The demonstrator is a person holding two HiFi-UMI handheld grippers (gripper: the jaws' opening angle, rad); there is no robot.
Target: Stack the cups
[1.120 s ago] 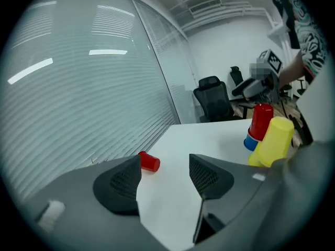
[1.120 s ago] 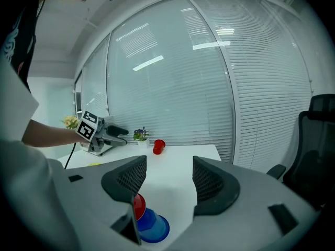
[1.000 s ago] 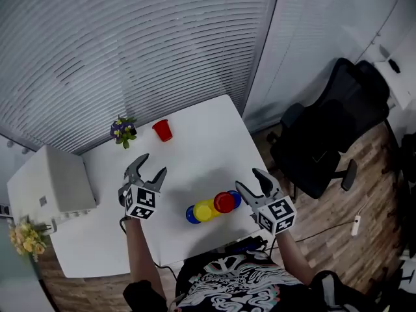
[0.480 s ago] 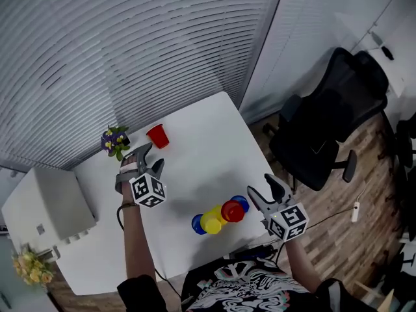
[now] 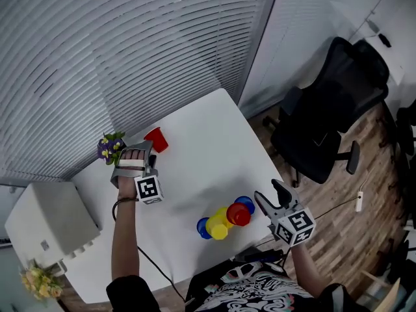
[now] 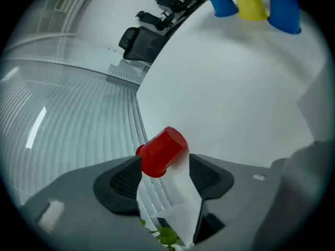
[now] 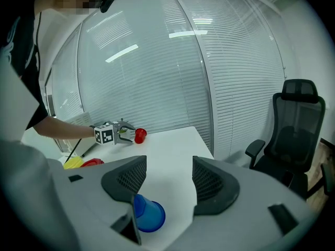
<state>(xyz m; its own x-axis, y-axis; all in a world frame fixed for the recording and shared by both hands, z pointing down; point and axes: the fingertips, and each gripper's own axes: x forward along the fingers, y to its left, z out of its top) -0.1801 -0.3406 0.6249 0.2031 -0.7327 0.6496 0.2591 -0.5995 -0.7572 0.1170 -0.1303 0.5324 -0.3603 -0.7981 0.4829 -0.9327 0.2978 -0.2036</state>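
- Head view: my left gripper (image 5: pixel 147 149) is at the far side of the white table (image 5: pixel 195 164). Its tips are right at the lone red cup (image 5: pixel 156 139), which stands near a potted flower (image 5: pixel 109 147).
- Head view: my right gripper (image 5: pixel 269 194) is at the table's near right edge, just beside the cluster of cups (image 5: pixel 224 218). The cluster is well apart from the lone red cup. Jaw spacing is hard to read from this angle.
- Left gripper view: the jaws of my left gripper (image 6: pixel 165 166) are released and apart. The lone red cup (image 6: pixel 162 150) sits at the tips, against the left one and clear of the right pad. I cannot tell whether the left pad touches it. The cluster of cups (image 6: pixel 251 1) shows at the top edge.
- Right gripper view: the jaws of my right gripper (image 7: pixel 168 171) stand wide apart and grasp nothing. A blue cup (image 7: pixel 149 213) stands wide end down, low beside the left jaw and partly hidden by it.
- Right gripper view only: my left gripper (image 7: pixel 112 134) appears from the side at the lone red cup (image 7: pixel 140 135), and an office chair (image 7: pixel 296 124) stands to the right.
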